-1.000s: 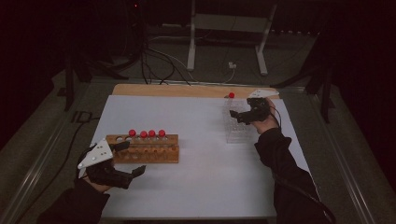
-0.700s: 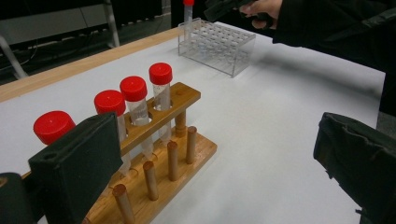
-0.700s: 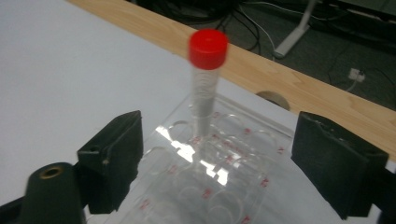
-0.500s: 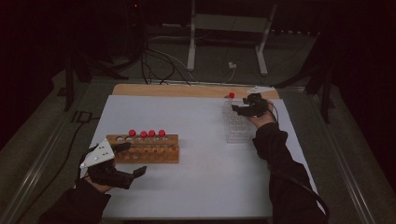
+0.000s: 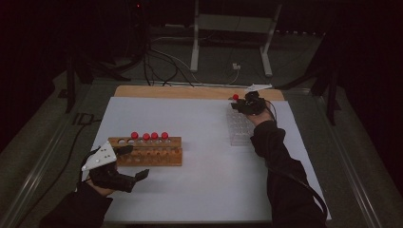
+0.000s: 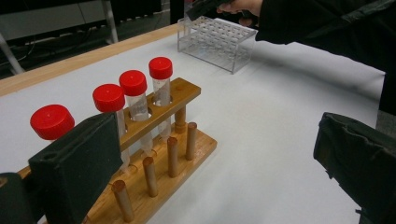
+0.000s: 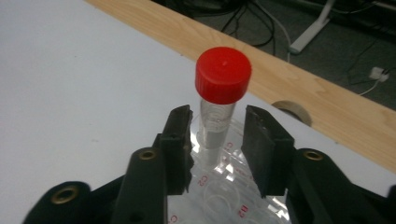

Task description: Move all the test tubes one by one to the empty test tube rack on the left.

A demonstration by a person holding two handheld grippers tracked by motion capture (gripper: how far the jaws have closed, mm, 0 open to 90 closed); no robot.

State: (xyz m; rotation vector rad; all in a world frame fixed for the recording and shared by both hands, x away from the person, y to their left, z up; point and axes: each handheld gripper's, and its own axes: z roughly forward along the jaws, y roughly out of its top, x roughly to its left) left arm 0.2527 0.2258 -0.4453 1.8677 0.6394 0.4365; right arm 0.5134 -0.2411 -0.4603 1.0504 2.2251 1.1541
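While the right hand works at the clear rack: the scene reads as follows
Tube: red-capped tube [image 7: 219, 107] stands upright in a far corner well of the clear plastic rack [image 5: 240, 128]
Right gripper [image 7: 217, 135]: tube dead ahead between its jaws, which have just been closing; a sliver of gap shows each side, not yet pinching
Left gripper [image 5: 124, 164]: spread wide, empty, beside the wooden rack [image 6: 163, 149], far from the clear rack
Nearer hand: right

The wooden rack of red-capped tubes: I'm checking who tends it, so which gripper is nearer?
Left. The left gripper sits at the wooden rack's near left end; the right gripper is across the table at the clear rack.
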